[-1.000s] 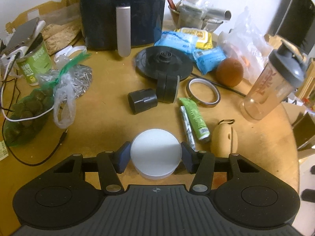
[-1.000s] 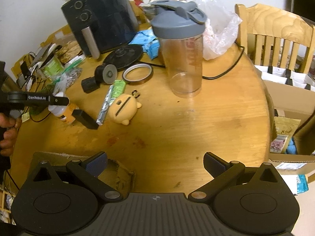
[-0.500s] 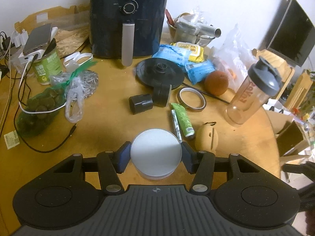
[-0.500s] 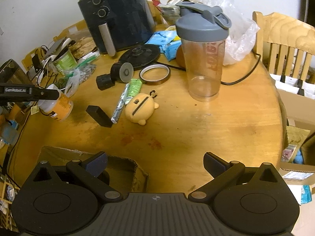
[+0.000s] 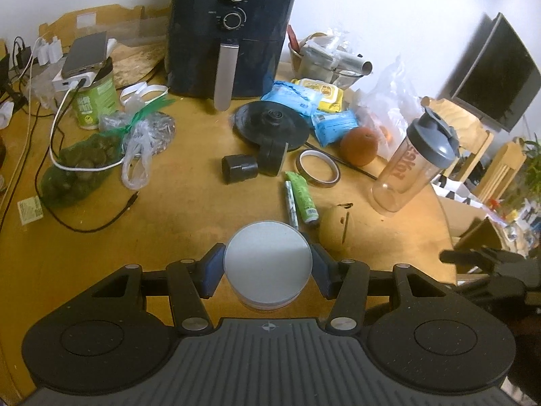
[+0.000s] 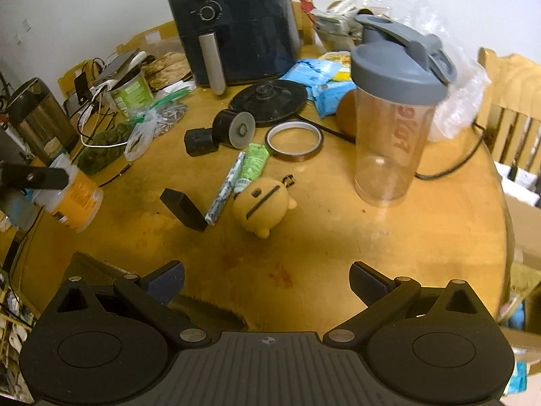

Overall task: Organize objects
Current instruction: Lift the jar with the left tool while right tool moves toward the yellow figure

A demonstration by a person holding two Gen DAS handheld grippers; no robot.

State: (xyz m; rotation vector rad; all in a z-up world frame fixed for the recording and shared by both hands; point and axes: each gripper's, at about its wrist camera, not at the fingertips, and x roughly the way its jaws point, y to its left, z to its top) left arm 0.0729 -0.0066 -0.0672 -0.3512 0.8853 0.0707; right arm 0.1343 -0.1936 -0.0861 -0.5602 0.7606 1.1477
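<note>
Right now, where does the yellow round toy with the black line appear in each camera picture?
Left wrist view: yellow toy lies lower right of centre, just right of the green tube.
Right wrist view: yellow toy lies at centre, below the tube.
Shared landmark: the shaker bottle.

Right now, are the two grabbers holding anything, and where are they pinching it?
The left gripper holds a white-lidded tub, pads pinching its opposite sides just under the lid. The right gripper is open and holds nothing.
</note>
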